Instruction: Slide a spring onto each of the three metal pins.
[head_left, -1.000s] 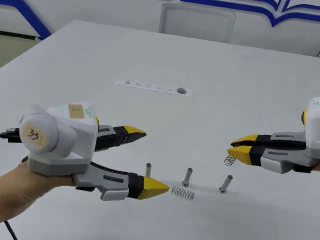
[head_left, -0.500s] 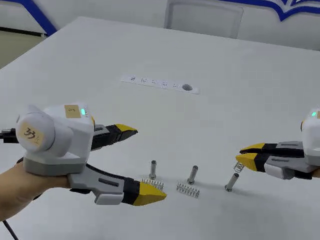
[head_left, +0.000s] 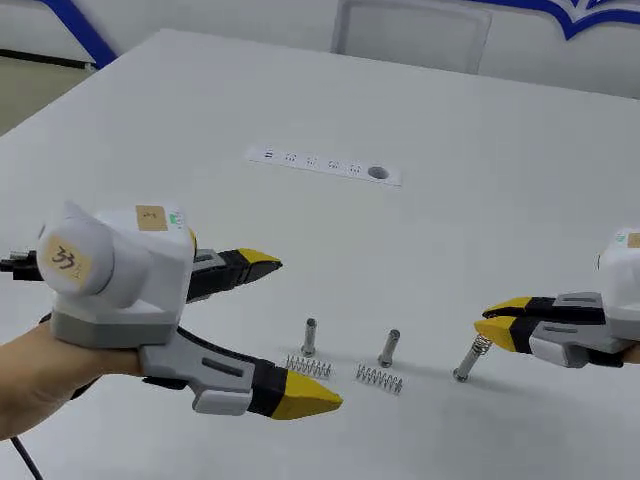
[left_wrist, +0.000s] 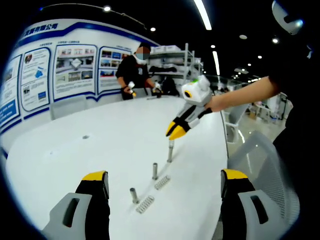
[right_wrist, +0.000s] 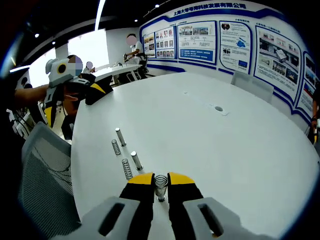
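R gripper (head_left: 487, 322): jaws narrow, pinched on a spring (head_left: 481, 345) whose lower end meets the top of the tilted end pin (head_left: 463, 368); can't tell how far it's on. R gripper view looks straight down the jaws (right_wrist: 160, 182): coil (right_wrist: 160, 186) betw the yellow tips, pin base just under.

L gripper (head_left: 308, 332): jaws wide, holding nothing, raised above the table (head_left: 450, 130) over the other end of the row.

Betw the grippers: middle pin (head_left: 389, 347) and third pin (head_left: 309, 336), both upright, w/ 2 loose springs (head_left: 380, 378) (head_left: 308, 366) lying flat just in front of them, apart from the pins.

Room: bare tabletop beyond the row up to the socket strip (head_left: 322, 165); chair (head_left: 410, 35) at far edge. Head view doesn't give the near edge; L gripper view does, table rim (left_wrist: 220, 165) near the parts. R gripper view adds a mesh chair (right_wrist: 45, 170) past that rim and people at a 2nd table behind
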